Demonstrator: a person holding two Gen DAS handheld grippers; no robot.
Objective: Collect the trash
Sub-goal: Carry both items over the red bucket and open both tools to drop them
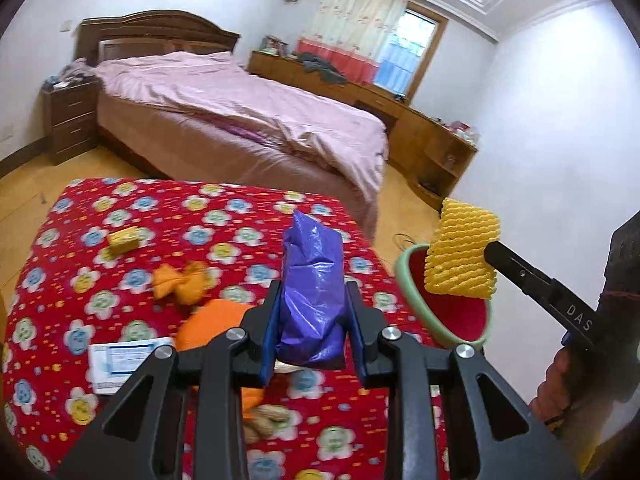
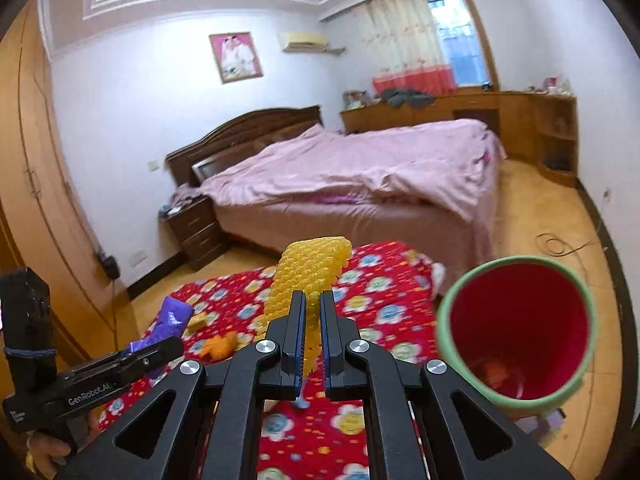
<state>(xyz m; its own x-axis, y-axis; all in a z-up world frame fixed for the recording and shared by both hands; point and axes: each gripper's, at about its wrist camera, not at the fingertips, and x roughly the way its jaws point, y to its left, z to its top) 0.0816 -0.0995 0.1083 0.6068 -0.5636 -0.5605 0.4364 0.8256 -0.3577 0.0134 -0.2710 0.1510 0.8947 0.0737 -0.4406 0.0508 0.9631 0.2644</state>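
Left wrist view: a crumpled purple plastic bag stands upright between the fingers of the left gripper, which are drawn in narrowly and clamp its lower half, lifted clear of the bench with its red flowered cloth. To the right, the right gripper pinches 1 edge of a yellow foam fruit net; in the right wrist view its fingers are almost fully together on the thin mesh. The net hangs just above the mouth of the bin, a green-rimmed tub with a red inside that sits off the bench's right edge and already seems to hold something orange at the bottom.

Both pieces appear to be carried at once so 1 trip to the bin serves for 2, with the net closer to release.

Trash remaining on the cloth includes a small yellow box, an orange crumpled wrapper, orange peel, a white and blue packet and peanut shells near the front. Beyond are a bed with a pink cover and a wooden cabinet run.
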